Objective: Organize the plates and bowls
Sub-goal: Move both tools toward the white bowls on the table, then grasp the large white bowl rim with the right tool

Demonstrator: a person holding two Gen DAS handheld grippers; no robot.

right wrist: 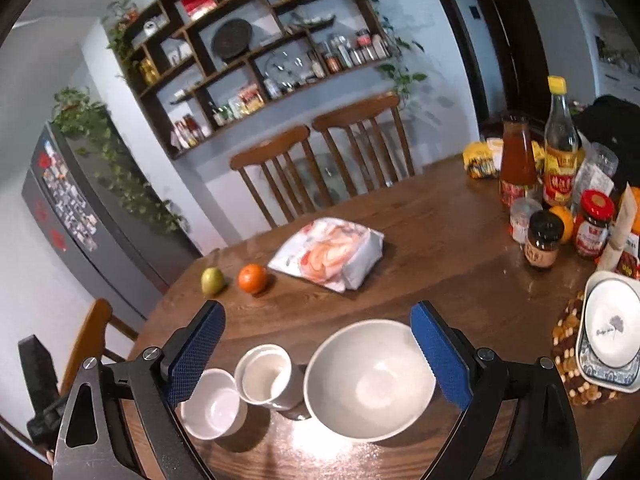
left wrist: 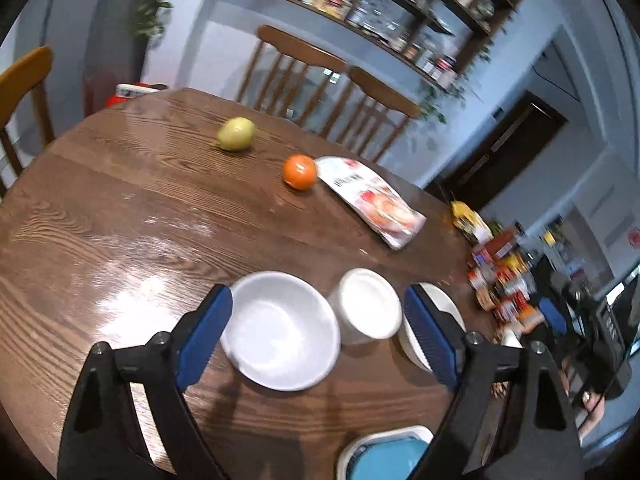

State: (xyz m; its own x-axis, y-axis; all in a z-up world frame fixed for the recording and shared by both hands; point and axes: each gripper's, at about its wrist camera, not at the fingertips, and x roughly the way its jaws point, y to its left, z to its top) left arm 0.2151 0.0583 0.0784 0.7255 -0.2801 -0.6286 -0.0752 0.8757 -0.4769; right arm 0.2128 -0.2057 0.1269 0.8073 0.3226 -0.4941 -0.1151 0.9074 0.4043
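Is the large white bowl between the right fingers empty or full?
Empty. The right wrist view looks straight into the large bowl, and only its bare, glossy white inside shows. It stands upright on the wooden table.

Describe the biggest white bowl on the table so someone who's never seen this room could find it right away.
Start at the round wooden table. Along its near edge stand three white dishes in a row: a small bowl, a cup-like stack, then the big bowl. It is the widest and closest to the patterned plates.

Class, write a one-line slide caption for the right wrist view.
Open right gripper above three white bowls on a wooden table.
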